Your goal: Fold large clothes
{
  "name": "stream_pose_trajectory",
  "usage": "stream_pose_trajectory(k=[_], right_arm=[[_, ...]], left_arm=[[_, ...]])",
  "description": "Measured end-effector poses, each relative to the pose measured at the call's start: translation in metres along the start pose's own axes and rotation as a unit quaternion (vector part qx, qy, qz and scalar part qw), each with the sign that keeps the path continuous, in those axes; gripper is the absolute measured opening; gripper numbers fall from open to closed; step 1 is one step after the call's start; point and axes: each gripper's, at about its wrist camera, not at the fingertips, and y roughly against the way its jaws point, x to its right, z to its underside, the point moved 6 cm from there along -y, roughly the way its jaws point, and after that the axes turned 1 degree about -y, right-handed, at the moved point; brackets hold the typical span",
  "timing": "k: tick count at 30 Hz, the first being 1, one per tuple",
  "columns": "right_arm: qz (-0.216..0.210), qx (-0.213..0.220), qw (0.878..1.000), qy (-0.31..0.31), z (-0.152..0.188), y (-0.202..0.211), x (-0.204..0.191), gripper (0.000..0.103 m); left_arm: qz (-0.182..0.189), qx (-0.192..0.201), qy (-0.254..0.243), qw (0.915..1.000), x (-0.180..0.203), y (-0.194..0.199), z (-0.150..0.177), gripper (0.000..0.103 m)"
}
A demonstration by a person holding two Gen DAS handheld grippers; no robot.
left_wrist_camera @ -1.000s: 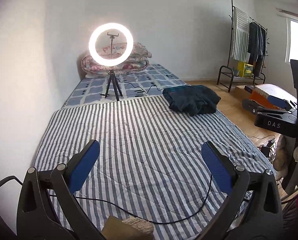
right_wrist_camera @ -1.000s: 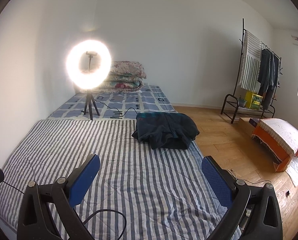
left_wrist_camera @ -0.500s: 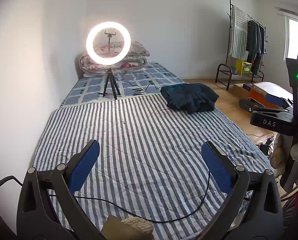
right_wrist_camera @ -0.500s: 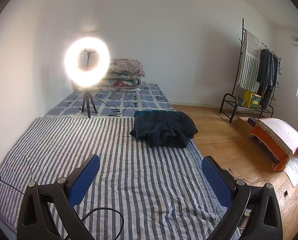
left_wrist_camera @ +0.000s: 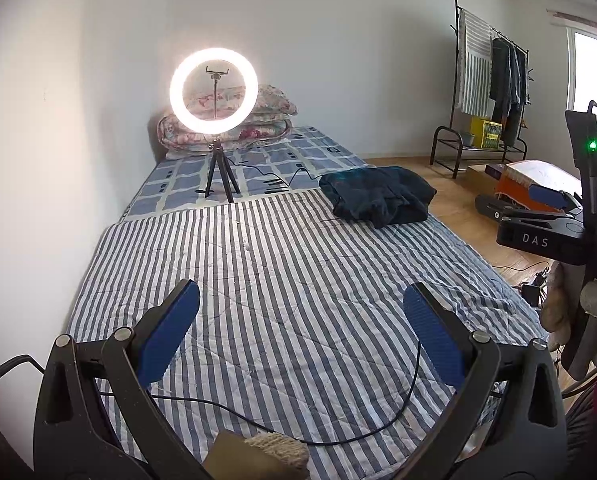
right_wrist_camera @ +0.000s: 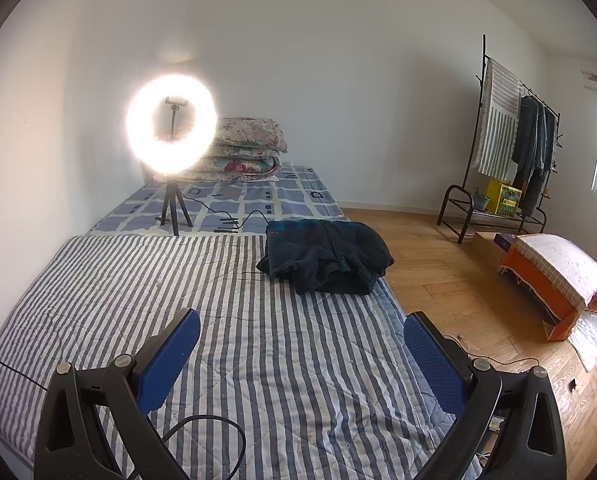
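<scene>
A dark navy garment (left_wrist_camera: 378, 196) lies in a loose folded heap near the far right edge of the striped quilt (left_wrist_camera: 282, 280) on the bed; it also shows in the right wrist view (right_wrist_camera: 326, 256). My left gripper (left_wrist_camera: 300, 304) is open and empty above the near part of the quilt, well short of the garment. My right gripper (right_wrist_camera: 300, 332) is open and empty above the quilt's near right part, also apart from the garment. The right gripper's body (left_wrist_camera: 546, 228) shows at the right edge of the left wrist view.
A lit ring light (left_wrist_camera: 213, 90) on a tripod stands on the checked sheet behind the quilt, with folded floral bedding (right_wrist_camera: 242, 152) at the wall. A black cable (left_wrist_camera: 298, 436) crosses the near quilt. A clothes rack (right_wrist_camera: 510, 140) and an orange box (right_wrist_camera: 554, 280) stand on the wooden floor.
Both views have shifted slightly, with the garment and ring light drifting a little left and up. Both grippers stay open and empty.
</scene>
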Motion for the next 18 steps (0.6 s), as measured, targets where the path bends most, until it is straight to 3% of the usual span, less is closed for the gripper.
stream_pose_trajectory(k=[18], right_arm=[[0.004, 0.001, 1.0, 0.004, -0.0005, 0.0041, 0.0027, 0.103]], left_arm=[[0.002, 0.004, -0.003, 1.0, -0.0043, -0.001, -0.0051, 0.103]])
